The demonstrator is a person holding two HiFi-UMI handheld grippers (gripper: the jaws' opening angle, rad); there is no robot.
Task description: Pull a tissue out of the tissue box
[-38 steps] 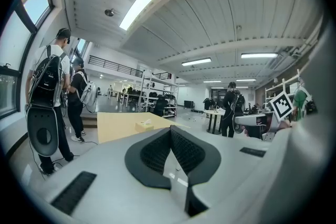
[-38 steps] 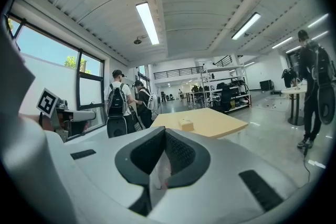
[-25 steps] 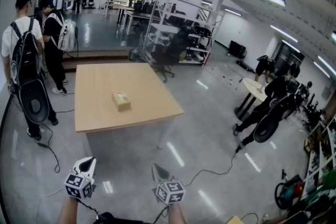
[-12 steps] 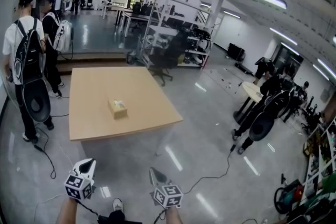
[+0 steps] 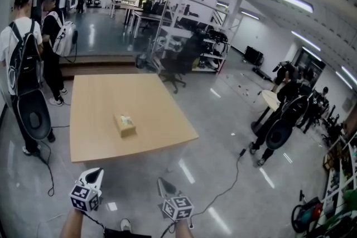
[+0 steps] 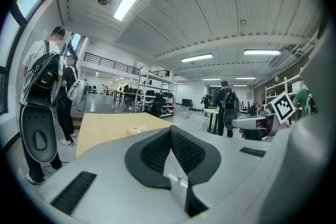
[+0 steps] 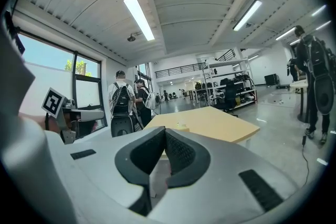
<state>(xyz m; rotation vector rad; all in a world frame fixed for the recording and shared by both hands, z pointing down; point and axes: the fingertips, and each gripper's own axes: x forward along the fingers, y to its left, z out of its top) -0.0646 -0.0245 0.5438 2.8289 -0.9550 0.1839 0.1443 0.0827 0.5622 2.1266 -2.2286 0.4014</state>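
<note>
Both jaws shut and empty, short of the bench.
The left gripper and right gripper have their jaws pressed together on nothing. The tissue box sits well ahead near the middle of the bench, with people wearing backpacks at its left side.

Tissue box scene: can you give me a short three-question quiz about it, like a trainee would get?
1. True or false: the left gripper holds the tissue box.
2. The right gripper's jaws are: A) wide apart, B) together and empty, C) shut on a tissue.
3. Fill in: the tissue box lies on the wooden ____.
Key: 1 false, it lies well ahead of both grippers; 2 B; 3 table.
</note>
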